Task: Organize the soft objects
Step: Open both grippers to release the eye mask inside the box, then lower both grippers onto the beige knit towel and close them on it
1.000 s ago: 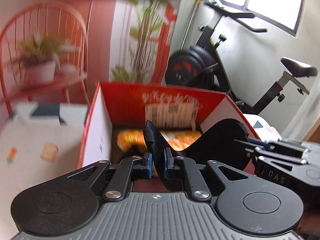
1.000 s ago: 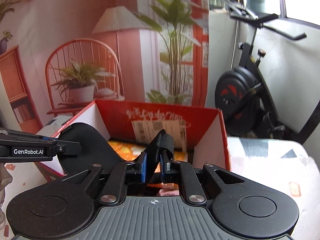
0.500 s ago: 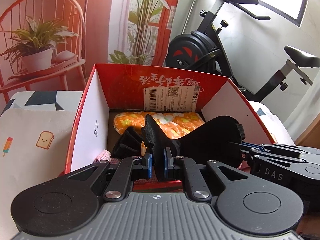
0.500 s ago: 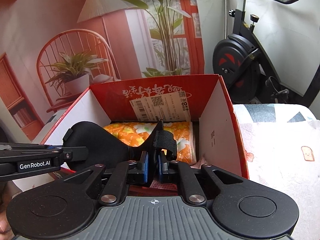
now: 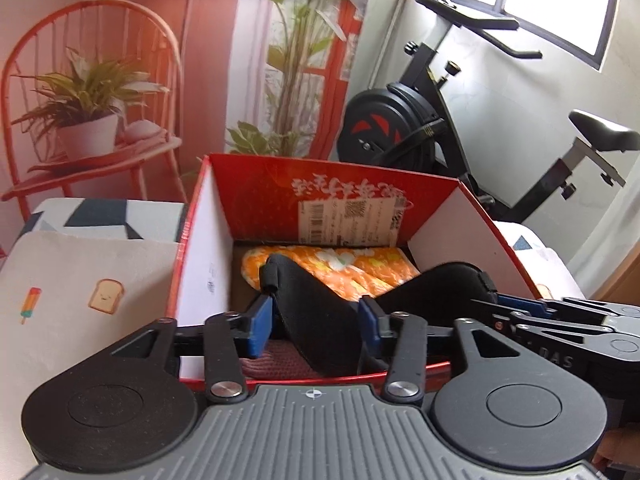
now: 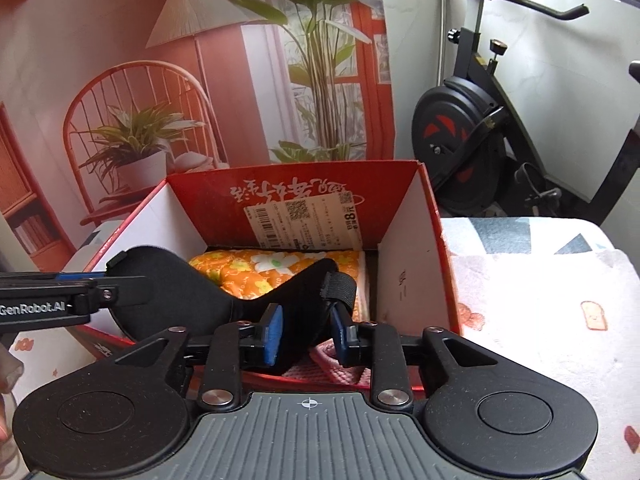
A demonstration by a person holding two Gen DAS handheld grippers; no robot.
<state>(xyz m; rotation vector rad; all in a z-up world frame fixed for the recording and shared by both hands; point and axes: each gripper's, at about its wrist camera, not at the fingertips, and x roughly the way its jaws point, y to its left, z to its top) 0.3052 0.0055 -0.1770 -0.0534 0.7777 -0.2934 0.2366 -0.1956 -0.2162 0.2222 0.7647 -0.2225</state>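
A black eye mask [image 5: 316, 304] with a strap hangs over the open red box [image 5: 336, 170], one end at each gripper. My left gripper [image 5: 315, 326] has its jaws opening; the mask's end lies loose between the blue pads [image 5: 259, 330]. In the right wrist view, my right gripper [image 6: 307, 332] is also opening, with the mask's other end [image 6: 296, 308] between its parted pads. Each gripper shows in the other's view: the right gripper [image 5: 490, 306] at the right edge, the left gripper [image 6: 108, 286] at the left edge. An orange flowered cushion [image 6: 276, 262] lies in the box [image 6: 292, 170].
A pink knitted cloth [image 6: 340, 366] lies at the box's near end. The box stands on a white sheet [image 5: 80, 280] printed with toast and ice lollies. Behind are a printed backdrop [image 6: 160, 80] and an exercise bike [image 5: 420, 120] at the right.
Both grippers were shut on the mask's ends; now both pairs of jaws have parted and the mask sits slack between them, a little lower over the box.
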